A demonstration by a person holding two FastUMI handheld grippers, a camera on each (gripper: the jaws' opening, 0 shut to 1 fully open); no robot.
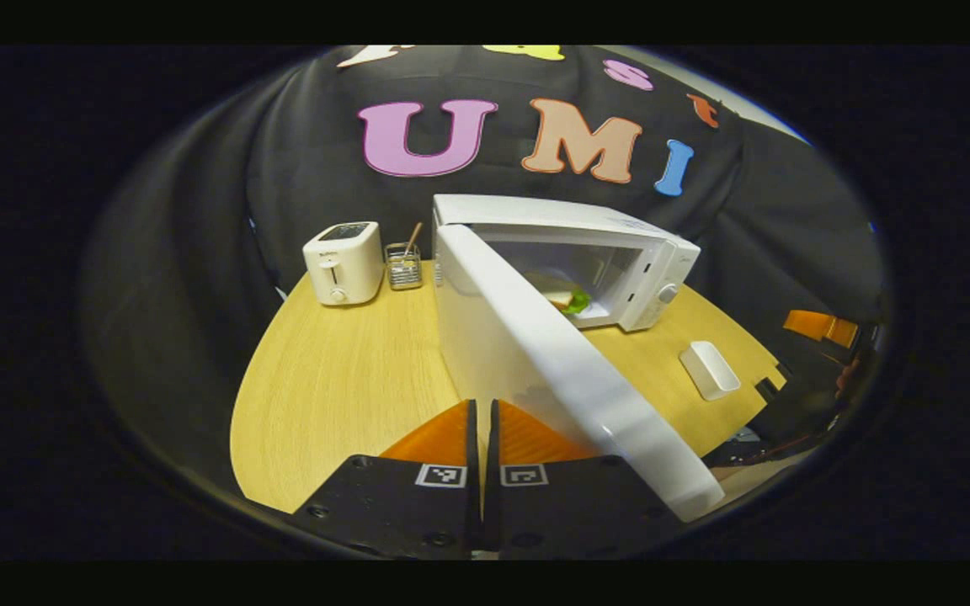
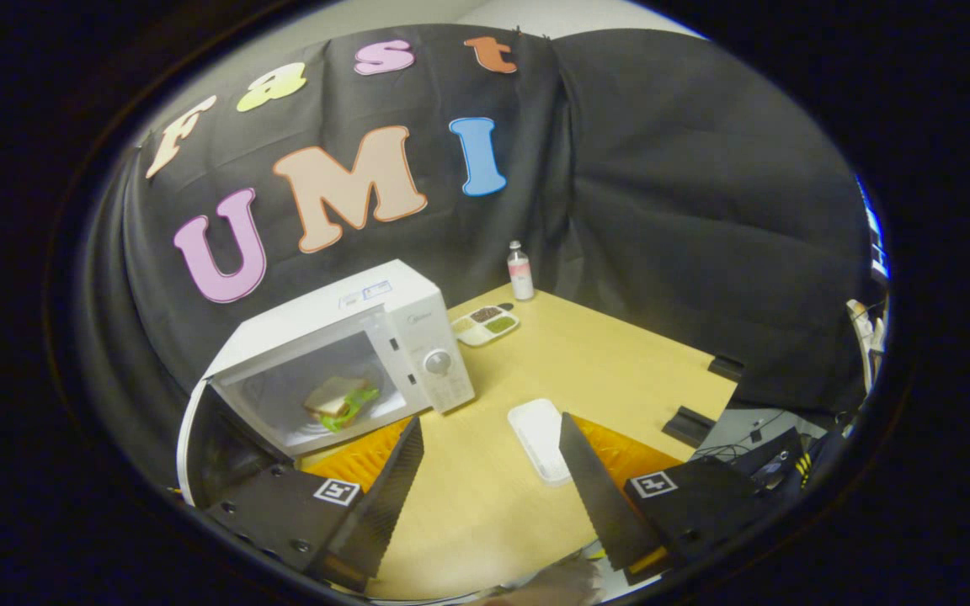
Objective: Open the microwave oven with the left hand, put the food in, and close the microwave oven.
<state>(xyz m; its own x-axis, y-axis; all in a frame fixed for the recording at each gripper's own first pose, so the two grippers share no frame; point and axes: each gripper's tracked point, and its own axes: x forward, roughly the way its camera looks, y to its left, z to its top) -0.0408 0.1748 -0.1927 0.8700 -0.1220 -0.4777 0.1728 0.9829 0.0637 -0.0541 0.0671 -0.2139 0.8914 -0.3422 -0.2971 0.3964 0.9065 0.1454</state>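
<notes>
Both views showed the sandwich [image 2: 340, 401] inside the microwave [image 2: 350, 353], door [image 1: 569, 379] swung wide. Left gripper [image 1: 482, 438] pressed together beside the door edge; right gripper [image 2: 489, 463] spread over bare table [image 2: 603, 362] near the white tray [image 2: 540, 438].

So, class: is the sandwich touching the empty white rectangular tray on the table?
Apart. The right gripper view shows the sandwich inside the microwave, the tray outside on the table.
</notes>
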